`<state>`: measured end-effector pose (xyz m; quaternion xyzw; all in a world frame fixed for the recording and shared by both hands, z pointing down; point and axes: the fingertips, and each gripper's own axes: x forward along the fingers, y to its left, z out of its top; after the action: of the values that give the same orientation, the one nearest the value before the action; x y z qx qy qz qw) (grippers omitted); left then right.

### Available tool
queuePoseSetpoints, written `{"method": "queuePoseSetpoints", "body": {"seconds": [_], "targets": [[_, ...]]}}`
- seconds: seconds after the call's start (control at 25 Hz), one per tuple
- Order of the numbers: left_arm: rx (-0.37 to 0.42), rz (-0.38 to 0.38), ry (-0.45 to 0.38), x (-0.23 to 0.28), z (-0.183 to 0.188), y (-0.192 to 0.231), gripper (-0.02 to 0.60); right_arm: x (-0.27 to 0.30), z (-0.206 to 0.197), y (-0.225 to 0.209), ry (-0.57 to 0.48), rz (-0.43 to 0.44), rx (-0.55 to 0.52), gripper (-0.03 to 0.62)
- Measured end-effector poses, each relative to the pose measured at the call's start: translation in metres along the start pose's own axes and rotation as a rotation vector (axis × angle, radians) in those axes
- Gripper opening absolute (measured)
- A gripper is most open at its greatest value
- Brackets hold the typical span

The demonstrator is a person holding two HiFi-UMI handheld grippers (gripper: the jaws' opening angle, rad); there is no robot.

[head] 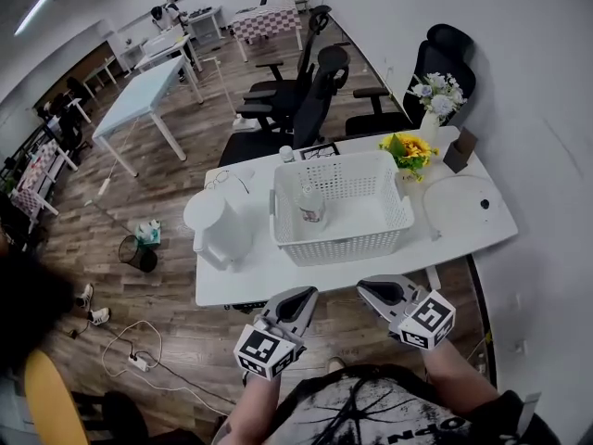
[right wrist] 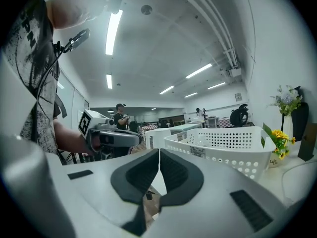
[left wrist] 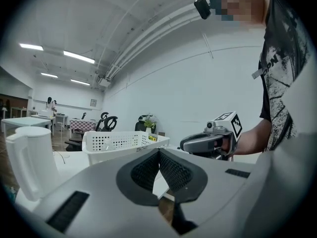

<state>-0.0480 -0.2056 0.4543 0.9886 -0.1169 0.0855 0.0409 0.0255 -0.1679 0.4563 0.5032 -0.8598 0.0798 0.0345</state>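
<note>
The left tool [head: 300,296] and right tool [head: 368,288] are grey tapered shells with black ribbed pads [left wrist: 147,173]. Each bears a white cube [head: 265,352] with black square markers. The person wears a short-sleeved T-shirt [head: 371,413] printed in black and white.

white table at the centre of the frame

the white table [head: 269,276] carries a white basket [head: 345,213] in its middle, a white jug [head: 222,227] at its left, yellow flowers [head: 408,149] and a white vase [head: 430,124] toward the upper right, and a round white disc [head: 460,204] at its right end.
</note>
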Motion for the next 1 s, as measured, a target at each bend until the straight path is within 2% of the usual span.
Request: {"method": "queuePoseSetpoints", "body": {"seconds": [0.4, 1.0], "targets": [[-0.002, -0.03, -0.005, -0.009, -0.004, 0.038, 0.011, 0.03, 0.008, -0.008, -0.001, -0.057, -0.008, 0.025], [-0.034, -0.049, -0.007, 0.01, -0.012, 0.059, 0.011, 0.035, 0.035, -0.046, -0.012, -0.102, -0.038, 0.025]]}}
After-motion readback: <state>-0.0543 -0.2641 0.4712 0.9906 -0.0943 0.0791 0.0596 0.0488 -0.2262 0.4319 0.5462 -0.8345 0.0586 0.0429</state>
